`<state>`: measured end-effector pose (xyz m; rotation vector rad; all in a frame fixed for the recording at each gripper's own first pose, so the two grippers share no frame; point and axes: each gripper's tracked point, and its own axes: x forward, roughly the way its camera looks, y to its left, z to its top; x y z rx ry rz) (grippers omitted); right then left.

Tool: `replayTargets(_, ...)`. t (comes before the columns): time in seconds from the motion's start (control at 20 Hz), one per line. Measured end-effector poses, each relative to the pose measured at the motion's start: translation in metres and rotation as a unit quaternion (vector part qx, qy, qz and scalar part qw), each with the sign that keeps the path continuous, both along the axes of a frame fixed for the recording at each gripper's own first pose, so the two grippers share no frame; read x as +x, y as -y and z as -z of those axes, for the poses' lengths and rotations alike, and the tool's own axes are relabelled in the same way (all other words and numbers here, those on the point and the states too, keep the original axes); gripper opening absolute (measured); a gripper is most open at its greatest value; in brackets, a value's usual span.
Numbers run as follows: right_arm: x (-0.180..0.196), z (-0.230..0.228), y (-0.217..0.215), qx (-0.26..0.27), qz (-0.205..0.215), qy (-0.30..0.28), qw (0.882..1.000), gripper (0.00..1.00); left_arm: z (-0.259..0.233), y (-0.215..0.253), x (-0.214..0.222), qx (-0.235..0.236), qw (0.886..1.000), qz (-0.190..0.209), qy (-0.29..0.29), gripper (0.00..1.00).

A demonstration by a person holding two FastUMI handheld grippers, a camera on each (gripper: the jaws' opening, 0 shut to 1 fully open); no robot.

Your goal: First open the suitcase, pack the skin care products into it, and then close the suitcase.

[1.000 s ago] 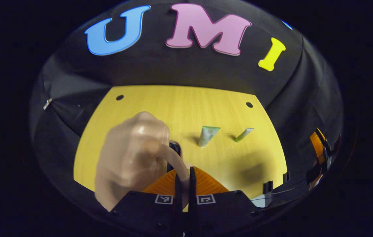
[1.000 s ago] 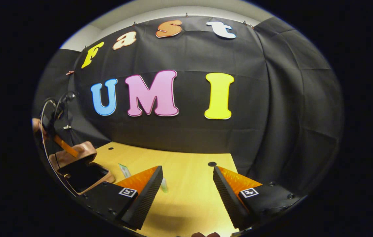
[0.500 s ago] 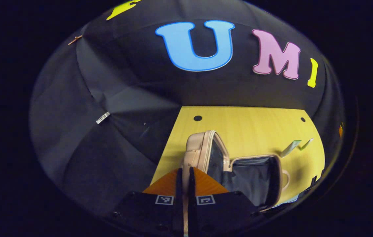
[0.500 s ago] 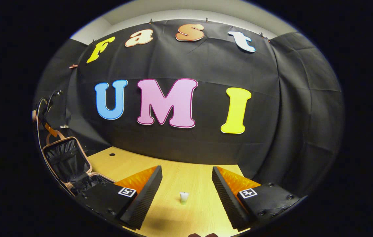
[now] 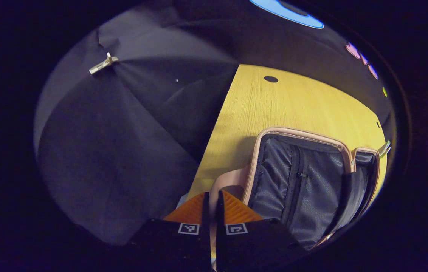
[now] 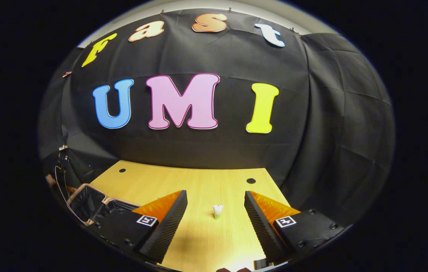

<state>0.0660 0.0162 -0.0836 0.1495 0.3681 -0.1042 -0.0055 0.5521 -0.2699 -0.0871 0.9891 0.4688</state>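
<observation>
Your left claw (image 5: 211, 204) has its two fingers squeezed together on the pink handle (image 5: 226, 181) of the suitcase (image 5: 304, 177); a thin strip of that handle shows in the slit between them. The suitcase lies wide open on the yellow worktop (image 5: 274, 105), and you can see its dark lining and the zip pocket inside the lid. Nothing is packed in the part you can see.

Your right claw (image 6: 214, 223) is held wide apart with nothing in it. It hangs a little above the worktop. Straight ahead, in the gap between its fingers, a small white tube (image 6: 217, 210) of skin care stands on the worktop, seen end on. It is near the claw but not touching it. The open suitcase shows again at the far left edge of the right gripper view, well apart from the tube.

So the opening step looks done, and the packing step is just about to start. For the next move, I think you bring the right claw forward and down until the tube sits between the fingers, then close gently on it. The tube is small and light, so it could tip or slide if one finger bumps it first. Keep it in the middle. Then carry it left, over to the suitcase.
</observation>
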Motion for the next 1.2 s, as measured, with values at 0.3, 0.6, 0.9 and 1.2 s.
replayTargets(0.3,0.001,0.009,0.003,-0.012,0.028,0.014,0.999,0.96,-0.029,-0.013,0.000,0.055,0.997,0.038,0.044,0.76)
replayTargets(0.6,0.010,-0.001,0.022,-0.018,0.038,0.057,0.997,0.96,-0.185,0.130,0.033,0.072,0.960,0.135,0.235,0.98)
replayTargets(0.9,0.038,0.002,0.032,0.005,0.013,0.079,0.997,0.96,-0.247,0.370,0.072,-0.007,0.897,0.293,0.331,0.98)
replayTargets(1.2,0.046,0.026,0.033,-0.007,-0.031,0.070,0.997,0.96,-0.162,0.527,0.121,-0.095,0.891,0.363,0.256,0.98)
